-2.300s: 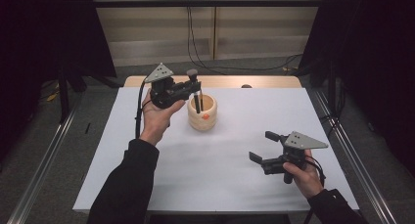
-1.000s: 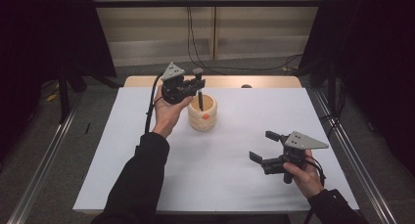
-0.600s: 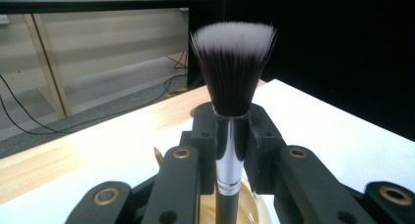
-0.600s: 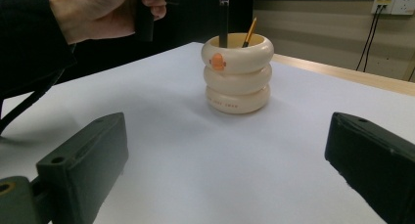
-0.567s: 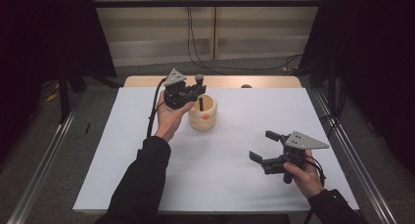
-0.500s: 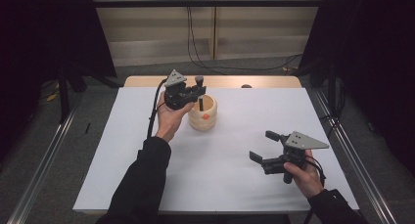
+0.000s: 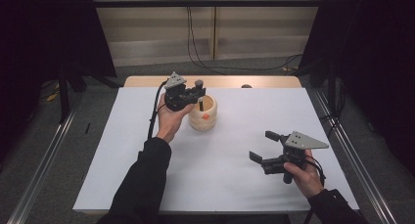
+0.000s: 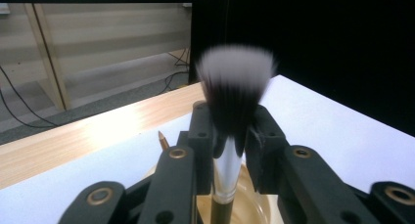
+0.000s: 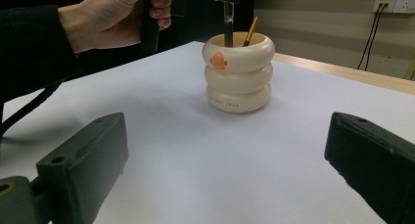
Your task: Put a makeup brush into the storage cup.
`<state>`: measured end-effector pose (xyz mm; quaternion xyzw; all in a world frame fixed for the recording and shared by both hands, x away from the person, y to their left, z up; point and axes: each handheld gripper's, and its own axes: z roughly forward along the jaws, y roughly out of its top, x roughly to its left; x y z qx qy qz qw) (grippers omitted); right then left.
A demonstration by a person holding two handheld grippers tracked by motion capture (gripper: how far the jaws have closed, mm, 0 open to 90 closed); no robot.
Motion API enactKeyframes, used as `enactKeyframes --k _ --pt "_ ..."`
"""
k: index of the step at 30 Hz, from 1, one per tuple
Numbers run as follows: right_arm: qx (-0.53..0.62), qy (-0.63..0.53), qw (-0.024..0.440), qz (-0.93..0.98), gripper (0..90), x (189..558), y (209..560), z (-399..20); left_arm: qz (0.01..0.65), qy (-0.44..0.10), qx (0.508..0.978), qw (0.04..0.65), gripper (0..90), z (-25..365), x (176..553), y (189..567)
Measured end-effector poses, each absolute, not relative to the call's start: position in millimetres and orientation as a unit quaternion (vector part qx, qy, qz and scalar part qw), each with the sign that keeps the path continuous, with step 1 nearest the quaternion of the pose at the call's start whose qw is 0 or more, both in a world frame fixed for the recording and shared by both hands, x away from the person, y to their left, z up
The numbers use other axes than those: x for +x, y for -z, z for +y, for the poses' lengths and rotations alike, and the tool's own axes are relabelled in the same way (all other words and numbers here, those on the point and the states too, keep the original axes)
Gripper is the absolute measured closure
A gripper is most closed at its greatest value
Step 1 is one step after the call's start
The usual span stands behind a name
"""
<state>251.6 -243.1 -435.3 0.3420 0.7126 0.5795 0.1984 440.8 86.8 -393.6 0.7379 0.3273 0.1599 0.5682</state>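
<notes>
My left hand-held gripper (image 7: 195, 91) hangs over the cream ringed pot (image 7: 203, 112) near the far middle of the bench (image 7: 147, 185); between its jaws stands a makeup brush (image 8: 234, 106), bristles up, silver ferrule and dark handle running down into the pot's mouth. In the left gripper view the jaw pads sit on either side of the brush just below its bristles; the left pad looks to lie against it, while a thin gap seems to show beside the right one, so I read the pinch as loosened rather than firm; the jaws have just been easing apart, with the brush between them. A yellow pencil (image 9: 251, 31) leans inside the pot too, its tip showing beside the brush handle; an orange mark (image 9: 218, 61) sits on the pot's top ring.

My right hand-held gripper (image 7: 268, 148) rests low at the near right of the bench, well apart from the pot; its jaws are spread wide with nothing between them, and they point toward the pot, as the right gripper view shows. The bench is covered in white, with a strip of bare wood (image 7: 264, 81) along its far edge.
</notes>
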Motion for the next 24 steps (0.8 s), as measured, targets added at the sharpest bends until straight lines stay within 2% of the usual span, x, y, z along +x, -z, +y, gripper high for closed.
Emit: enactKeyframes --k 5,8,12,17,19,24 --pt "0.339 -0.578 0.198 0.715 2.5 251.2 435.4 -241.7 0.320 -0.155 0.735 0.577 71.3 88.2 442.5 395.9" --pt "0.339 -0.579 0.199 0.714 2.5 251.6 435.4 -242.4 0.318 -0.163 0.733 0.579 65.0 87.7 441.7 395.0" --pt "0.339 -0.579 0.199 0.714 2.5 251.7 435.4 -242.6 0.319 -0.169 0.728 0.582 50.1 87.4 441.0 393.1" --pt "0.339 -0.579 0.199 0.714 2.5 251.7 435.3 -242.3 0.323 -0.176 0.727 0.579 37.0 88.3 440.2 392.0" --pt "0.340 -0.579 0.199 0.713 2.4 251.5 435.0 -242.4 0.327 -0.166 0.723 0.586 25.1 89.2 440.2 392.4" --pt "0.343 -0.579 0.200 0.712 2.1 251.9 435.0 -243.4 0.332 -0.160 0.715 0.594 8.2 93.2 440.9 391.7"
